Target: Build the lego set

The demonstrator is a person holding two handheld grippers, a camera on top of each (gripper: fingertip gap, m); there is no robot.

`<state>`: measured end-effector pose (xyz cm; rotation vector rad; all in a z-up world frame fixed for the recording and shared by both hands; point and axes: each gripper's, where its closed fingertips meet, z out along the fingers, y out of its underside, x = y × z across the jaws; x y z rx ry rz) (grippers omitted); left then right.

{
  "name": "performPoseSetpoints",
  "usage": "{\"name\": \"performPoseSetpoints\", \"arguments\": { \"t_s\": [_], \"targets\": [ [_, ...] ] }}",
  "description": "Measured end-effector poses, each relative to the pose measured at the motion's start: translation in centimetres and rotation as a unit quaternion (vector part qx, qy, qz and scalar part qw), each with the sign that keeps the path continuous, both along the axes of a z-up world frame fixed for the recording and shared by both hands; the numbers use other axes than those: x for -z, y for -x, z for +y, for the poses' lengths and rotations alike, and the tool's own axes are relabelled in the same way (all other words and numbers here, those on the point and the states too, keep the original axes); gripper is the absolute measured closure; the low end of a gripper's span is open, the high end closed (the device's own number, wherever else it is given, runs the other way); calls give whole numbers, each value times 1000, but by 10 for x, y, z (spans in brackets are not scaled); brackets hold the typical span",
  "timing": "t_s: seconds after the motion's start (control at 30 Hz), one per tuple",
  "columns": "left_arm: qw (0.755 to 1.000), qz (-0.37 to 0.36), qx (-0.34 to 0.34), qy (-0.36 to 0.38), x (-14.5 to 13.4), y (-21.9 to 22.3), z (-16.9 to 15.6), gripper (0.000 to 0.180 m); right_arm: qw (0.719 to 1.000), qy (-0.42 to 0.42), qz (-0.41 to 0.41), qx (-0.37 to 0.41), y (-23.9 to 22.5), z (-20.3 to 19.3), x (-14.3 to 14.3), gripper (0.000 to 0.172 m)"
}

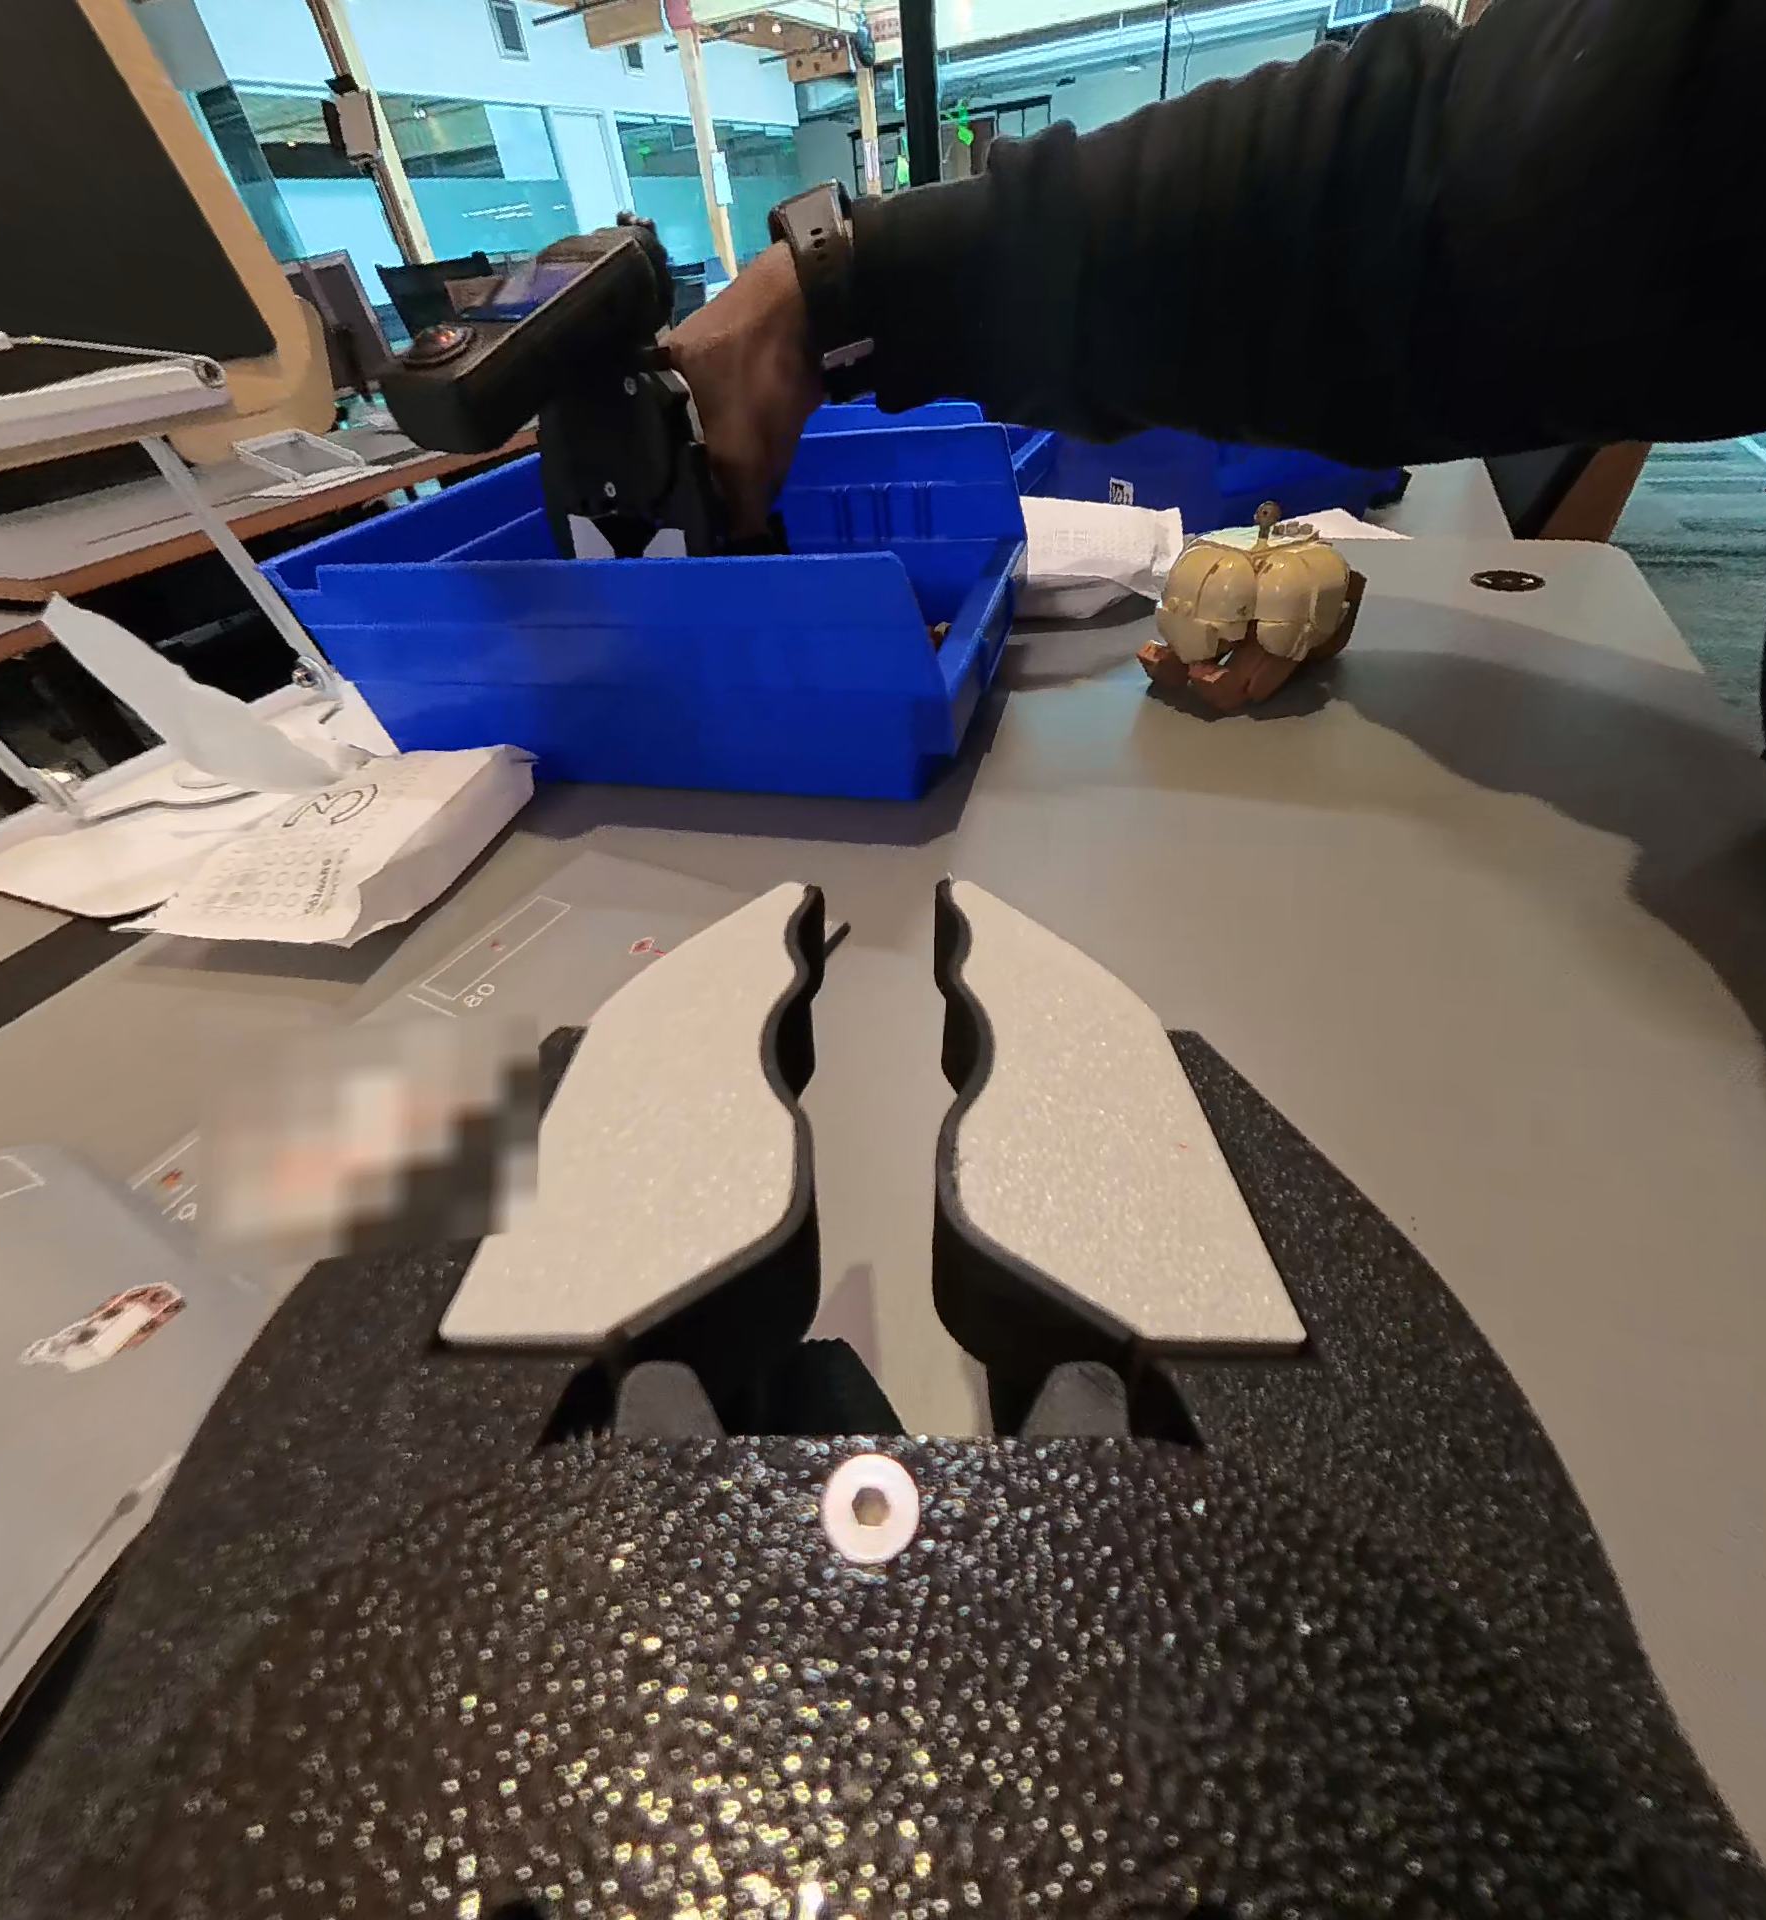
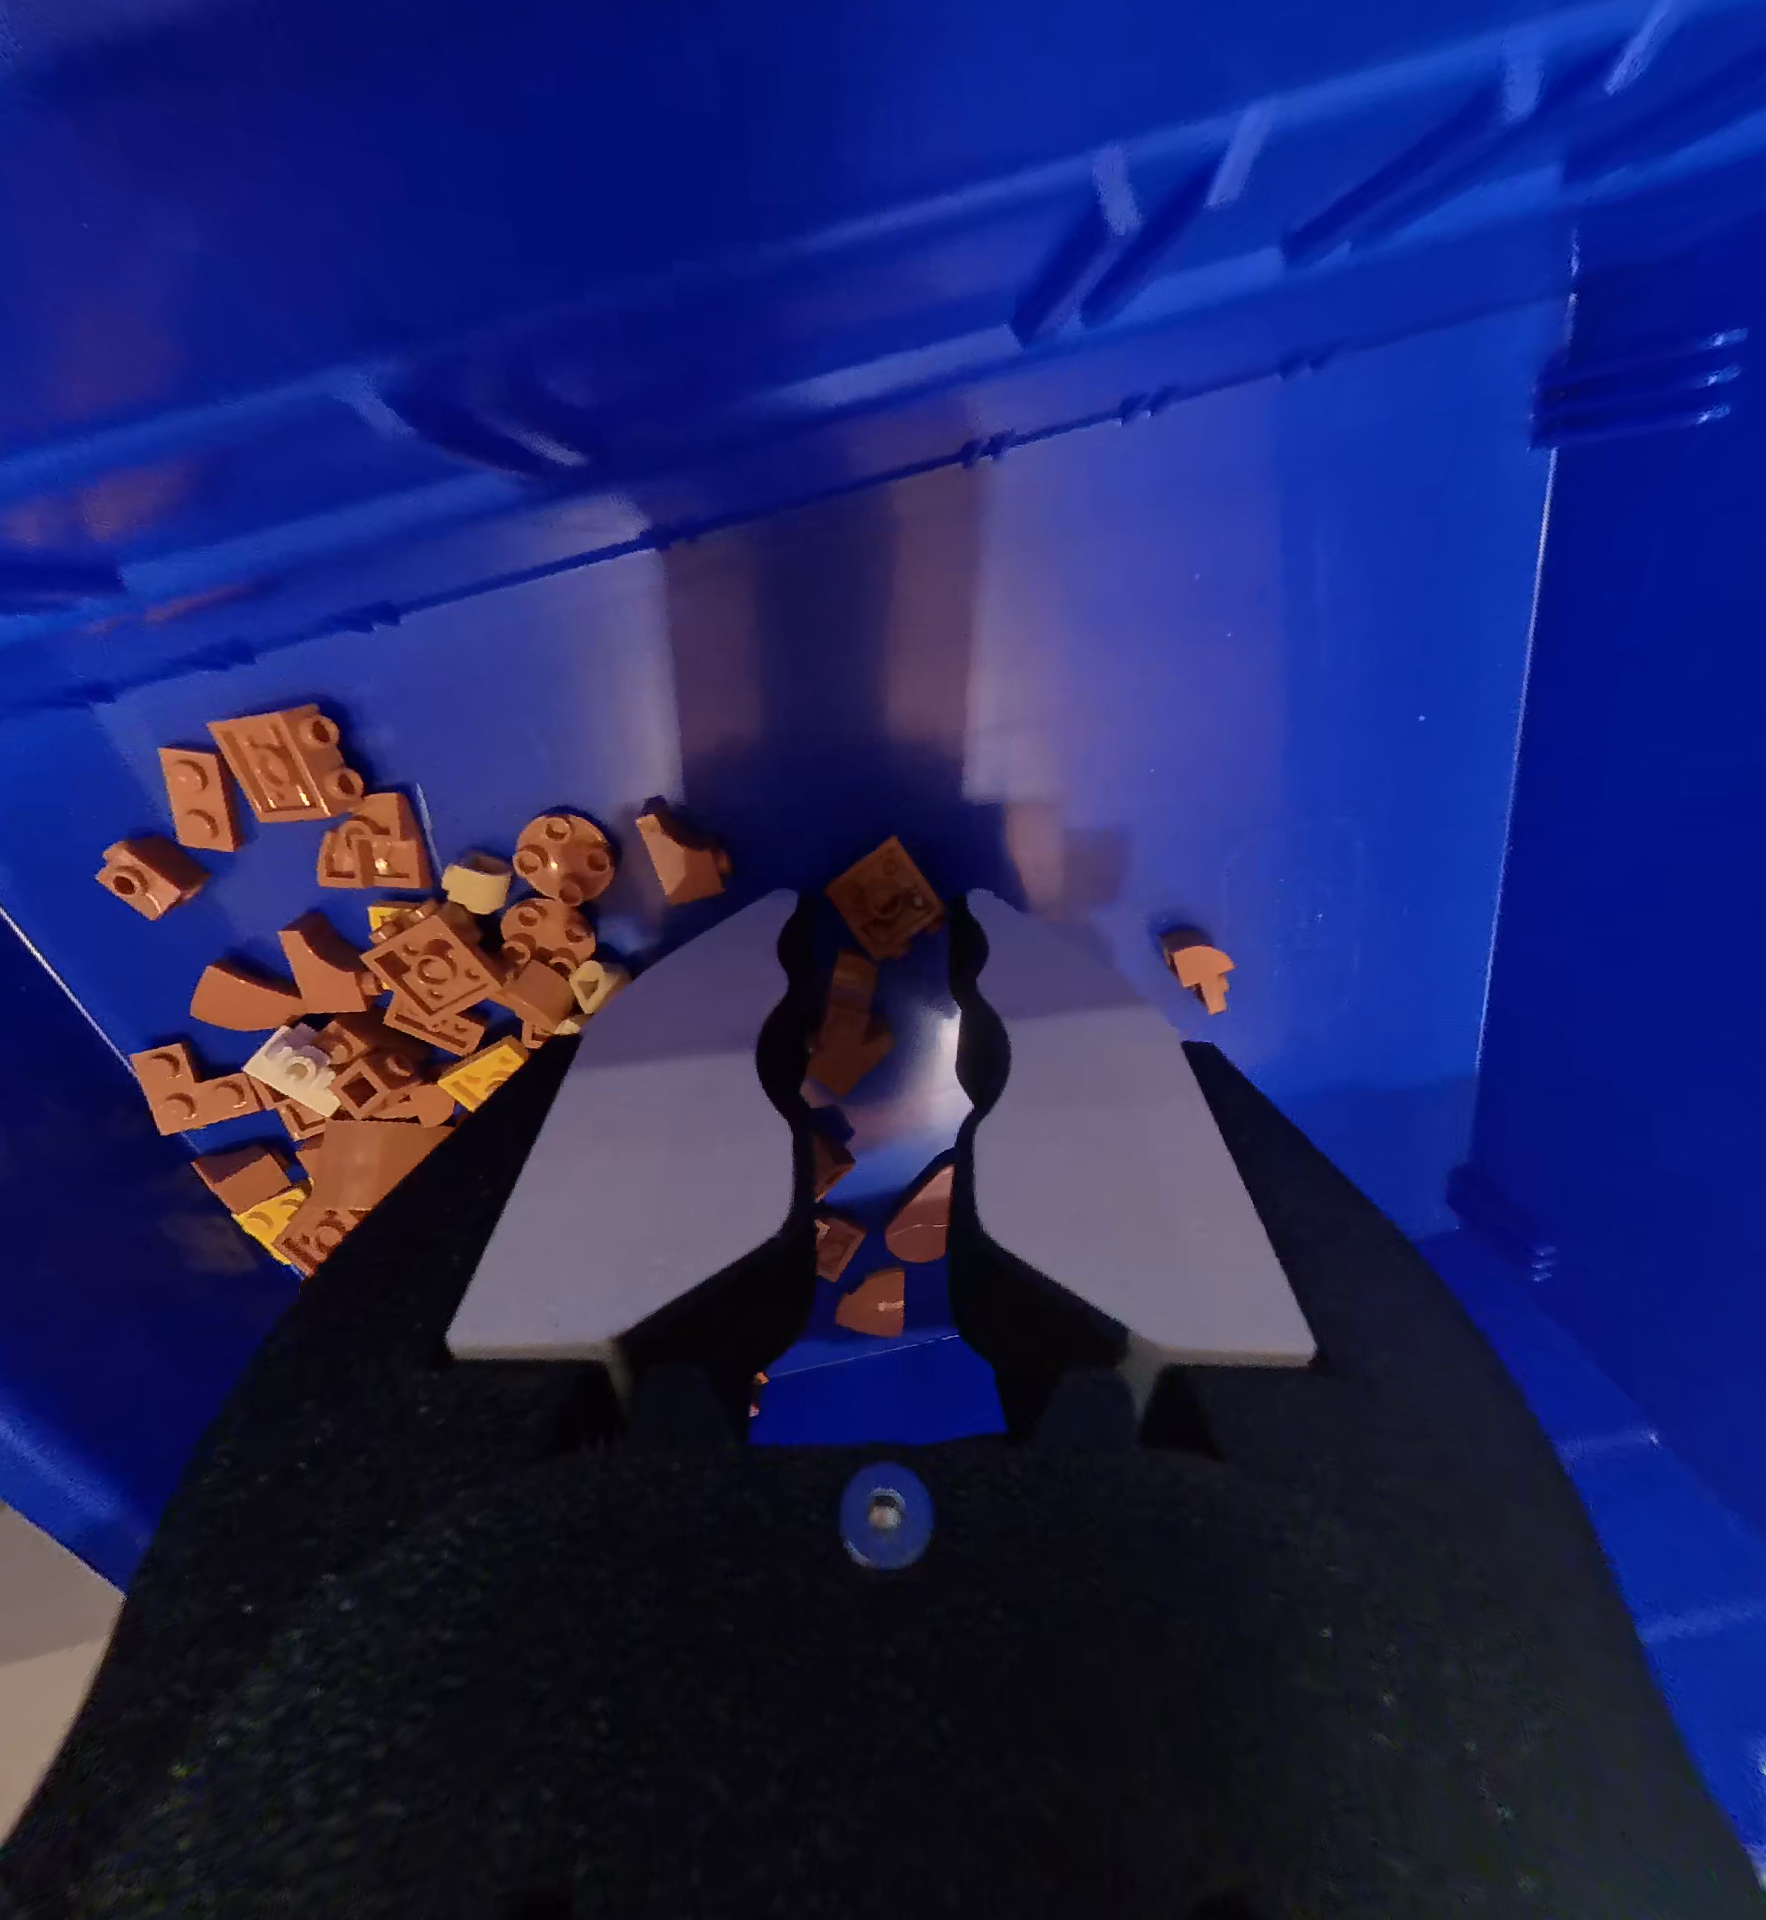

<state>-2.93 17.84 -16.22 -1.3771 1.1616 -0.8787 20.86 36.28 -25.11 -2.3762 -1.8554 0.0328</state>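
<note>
My left gripper (image 1: 879, 904) is open and empty, low over the grey table (image 1: 1274, 935). Ahead stands a blue bin (image 1: 650, 665). A person's hand holds my right gripper (image 1: 630, 540) down inside it. In the right wrist view my right gripper (image 2: 881, 904) is inside the blue bin (image 2: 1274, 623), shut on a brown square plate (image 2: 884, 894) that sits cornerwise between the fingertips. A pile of brown, yellow and white bricks (image 2: 391, 987) lies to its left, and a lone brown piece (image 2: 1199, 964) to its right. More brown pieces lie under the fingers.
A tan and brown brick model (image 1: 1258, 613) stands on the table right of the bin. A torn white paper bag (image 1: 339, 852) lies left, by a stand's foot (image 1: 48, 831). Another white bag (image 1: 1097, 551) lies behind the bin. A dark sleeve (image 1: 1378, 260) crosses above. A printed sheet (image 1: 505, 956) lies under my left fingers. My right fingertips sit around 30 cm from my left ones. From my right tips it is roughly 4 cm to the lone brown piece (image 2: 1199, 964); from my left, 35 cm.
</note>
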Motion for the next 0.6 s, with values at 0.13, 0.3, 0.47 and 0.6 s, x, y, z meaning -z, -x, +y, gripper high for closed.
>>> {"name": "performPoseSetpoints", "arguments": {
  "t_s": [0.13,0.3,0.47,0.6],
  "targets": [
    [1000,-1,-1,7,0,9,2,161,1000,6,-6,4,0,-1,0,149],
    [1000,-3,-6,15,0,13,5,161,1000,10,-9,10,-1,-2,0,150],
    [1000,-1,-9,13,1,13,5,161,1000,8,-7,11,0,-2,0,151],
    [1000,0,-11,14,1,13,6,161,999,-19,9,27,-2,-3,-7,151]
  ]
}}
